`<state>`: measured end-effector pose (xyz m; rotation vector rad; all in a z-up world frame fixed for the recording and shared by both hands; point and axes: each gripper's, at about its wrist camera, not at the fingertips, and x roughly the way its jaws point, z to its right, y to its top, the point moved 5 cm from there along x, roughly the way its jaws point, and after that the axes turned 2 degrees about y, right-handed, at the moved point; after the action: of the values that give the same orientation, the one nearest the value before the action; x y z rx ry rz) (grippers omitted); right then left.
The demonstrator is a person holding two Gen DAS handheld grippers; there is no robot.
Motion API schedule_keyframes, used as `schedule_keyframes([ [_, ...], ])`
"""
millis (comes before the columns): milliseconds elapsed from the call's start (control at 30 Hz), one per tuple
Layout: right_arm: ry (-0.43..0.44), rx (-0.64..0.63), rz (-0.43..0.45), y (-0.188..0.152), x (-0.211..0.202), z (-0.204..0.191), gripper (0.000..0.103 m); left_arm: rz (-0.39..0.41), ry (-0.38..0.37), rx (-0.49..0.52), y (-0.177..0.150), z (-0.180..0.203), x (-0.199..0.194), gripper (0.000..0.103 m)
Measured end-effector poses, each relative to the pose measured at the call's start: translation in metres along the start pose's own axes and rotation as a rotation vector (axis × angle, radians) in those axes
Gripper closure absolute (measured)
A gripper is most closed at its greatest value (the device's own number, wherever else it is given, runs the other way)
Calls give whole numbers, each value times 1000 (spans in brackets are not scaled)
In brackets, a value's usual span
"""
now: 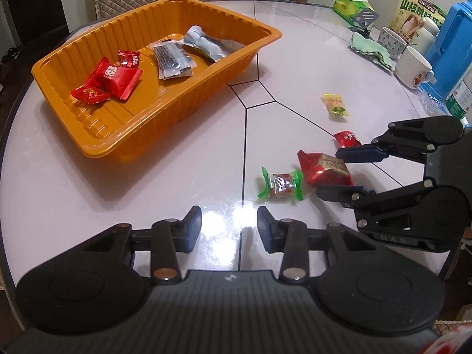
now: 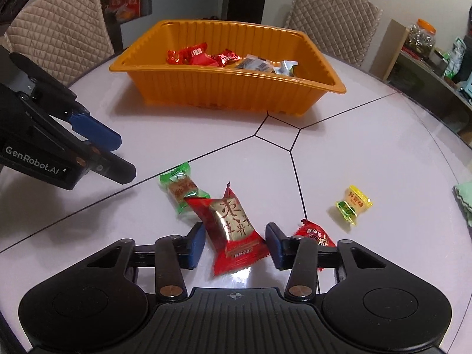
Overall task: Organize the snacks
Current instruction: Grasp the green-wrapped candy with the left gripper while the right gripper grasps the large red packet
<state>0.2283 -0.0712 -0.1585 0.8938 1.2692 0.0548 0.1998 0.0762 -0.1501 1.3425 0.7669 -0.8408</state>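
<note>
A: Where's the right tool (image 2: pixel 234 243)?
B: Low over the table (image 2: pixel 368 153), fingers apart, with the red-gold candy (image 2: pixel 233 230) lying between them. Neither pad clearly presses it. A small red candy (image 2: pixel 314 234) lies just beside its right finger.

A: And past its tips?
B: A green candy (image 2: pixel 180 190) just ahead to the left, its near end tucked under the red-gold one. A yellow candy (image 2: pixel 354 203) ahead to the right, apart from the rest with bare table around it. Farther ahead, across open table, stands the orange tray (image 2: pixel 224 88), its near wall facing the tool; red and silver snacks are inside.

A: The left tool (image 1: pixel 229 230)?
B: Fingers apart, holding nothing, bare table between them. The green candy sits just ahead to its right; the tray is ahead-left, well apart.

A: Edges?
B: The round table's rim curves close past the right tool's right side, by a green cloth (image 2: pixel 464 197).
</note>
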Motion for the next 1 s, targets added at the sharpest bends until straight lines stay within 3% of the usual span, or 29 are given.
schedule_keyframes([
  [200,5,62,11,0,-7,4,71,7,-20,28,2,6,1,66],
  [333,-5,130,27,-1,-18,5,72,14,-45,62,3,13,3,66],
  [500,-40,284,38,-3,-32,14,72,27,-76,93,7,26,7,58],
  [667,-46,441,35,-14,-41,27,72,32,-80,107,14,38,16,58],
  [1000,-54,527,45,-27,-54,39,72,19,-57,139,20,50,34,60],
])
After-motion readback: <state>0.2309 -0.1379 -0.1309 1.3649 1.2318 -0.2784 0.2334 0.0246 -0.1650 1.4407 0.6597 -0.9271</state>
